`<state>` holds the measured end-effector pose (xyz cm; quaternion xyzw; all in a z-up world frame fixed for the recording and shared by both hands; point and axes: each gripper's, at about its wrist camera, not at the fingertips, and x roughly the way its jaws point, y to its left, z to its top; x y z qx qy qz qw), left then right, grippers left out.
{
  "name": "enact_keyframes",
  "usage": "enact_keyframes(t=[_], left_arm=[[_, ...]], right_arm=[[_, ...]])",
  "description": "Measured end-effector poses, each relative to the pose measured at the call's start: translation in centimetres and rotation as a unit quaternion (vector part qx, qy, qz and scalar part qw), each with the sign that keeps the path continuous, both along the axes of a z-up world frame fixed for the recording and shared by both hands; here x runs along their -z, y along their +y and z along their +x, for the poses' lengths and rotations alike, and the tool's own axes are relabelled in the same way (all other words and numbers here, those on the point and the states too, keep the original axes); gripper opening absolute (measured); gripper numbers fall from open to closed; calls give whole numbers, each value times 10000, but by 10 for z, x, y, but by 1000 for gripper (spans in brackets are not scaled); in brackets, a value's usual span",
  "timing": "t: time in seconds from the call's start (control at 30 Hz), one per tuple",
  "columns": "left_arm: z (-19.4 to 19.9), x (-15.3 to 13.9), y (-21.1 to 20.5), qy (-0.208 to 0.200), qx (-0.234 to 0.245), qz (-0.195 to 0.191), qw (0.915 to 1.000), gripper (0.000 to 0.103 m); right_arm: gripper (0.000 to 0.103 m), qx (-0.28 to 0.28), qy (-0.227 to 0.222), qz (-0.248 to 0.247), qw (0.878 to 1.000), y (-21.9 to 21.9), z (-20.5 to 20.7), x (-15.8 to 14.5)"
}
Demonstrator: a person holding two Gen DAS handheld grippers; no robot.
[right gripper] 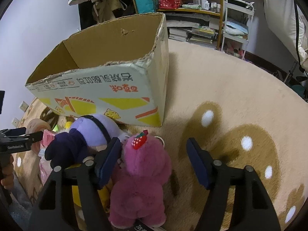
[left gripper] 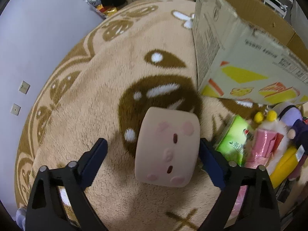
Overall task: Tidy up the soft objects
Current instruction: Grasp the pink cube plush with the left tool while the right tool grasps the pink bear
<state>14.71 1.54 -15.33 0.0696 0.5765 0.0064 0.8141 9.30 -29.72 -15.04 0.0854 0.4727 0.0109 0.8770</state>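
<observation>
Left gripper [left gripper: 152,154]: my jaws stand spread around the beige squishy block with a face [left gripper: 167,148]. The right pad looks to touch its side, the left pad is clearly apart, so I do not hold it yet.
Right gripper [right gripper: 154,163]: jaws spread over the pink plush bear [right gripper: 142,177]. The left pad is against its head, the right pad is well apart.
Cardboard box [right gripper: 107,88]: it stands open on the rug [right gripper: 231,88], just behind the toys. I see only bare walls inside; the bottom is hidden.
Still outside: purple plush doll [right gripper: 92,132], green tissue pack [left gripper: 233,140], pink package [left gripper: 263,146], all on the rug beside the box.
Progress: I judge the task is near its beginning; every soft thing I see waits outside.
</observation>
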Motion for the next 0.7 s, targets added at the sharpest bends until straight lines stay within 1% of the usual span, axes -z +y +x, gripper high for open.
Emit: enact_keyframes(t=[0.03,0.1,0.17,0.23,0.27,0.3,0.33,0.43,0.63,0.7], left_arm=[[0,2,1,34,-10,-1,10000,85],[1,4,2,59,-15,-71,10000,82],[0,4,2,65,-2,-165,9998,75],[0,5,2,68,50,-249,9997,64],[0,5,1,77,92,-291,9995,60],[-1,5,-1,93,127,-326,9993,54],[-1,5,-2,121,159,-351,9992,52],[-4,3,-5,87,188,-315,9993,49],[-6,-3,-3,-15,139,-383,9992,47],[-8,-9,-3,-114,129,-375,9991,47]], right_arm=[[69,-35,33,37,10000,0,0,1],[65,-89,96,168,9998,1,0,3],[65,-124,145,212,9996,2,0,5],[65,-122,204,273,9993,2,0,7],[65,-113,243,308,9992,1,0,8],[65,-100,277,341,9990,0,0,9],[65,-95,322,374,9987,0,0,11],[65,-176,516,419,9976,4,1,19],[59,-283,375,271,9985,10,-3,15],[59,-287,303,222,9989,11,-5,12]])
